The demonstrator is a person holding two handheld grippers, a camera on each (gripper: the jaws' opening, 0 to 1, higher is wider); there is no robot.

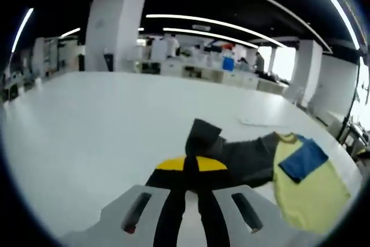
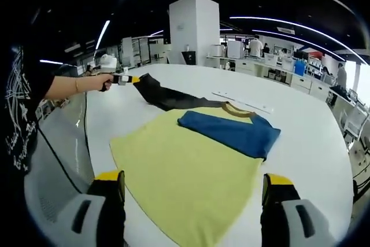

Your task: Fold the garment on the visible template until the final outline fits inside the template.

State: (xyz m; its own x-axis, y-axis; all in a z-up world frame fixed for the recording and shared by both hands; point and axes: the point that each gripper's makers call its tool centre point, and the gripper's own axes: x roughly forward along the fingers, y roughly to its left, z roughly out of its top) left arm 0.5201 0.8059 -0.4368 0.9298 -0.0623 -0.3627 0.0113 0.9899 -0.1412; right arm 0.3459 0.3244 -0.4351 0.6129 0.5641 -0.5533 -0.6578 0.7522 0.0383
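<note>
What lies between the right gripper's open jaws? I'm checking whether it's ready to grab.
The shirt's yellow body, seen in the right gripper view; the right gripper hasn't gripped it.

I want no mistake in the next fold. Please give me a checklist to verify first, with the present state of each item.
1. Left gripper shut on the dark grey sleeve: ok.
2. Right gripper open, holding nothing: ok.
3. Blue sleeve folded onto the yellow cloth shirt body: ok.
4. Dark grey sleeve folded in: not ok, it is stretched outward.
5. Template outline on the white table: cannot tell.
</note>
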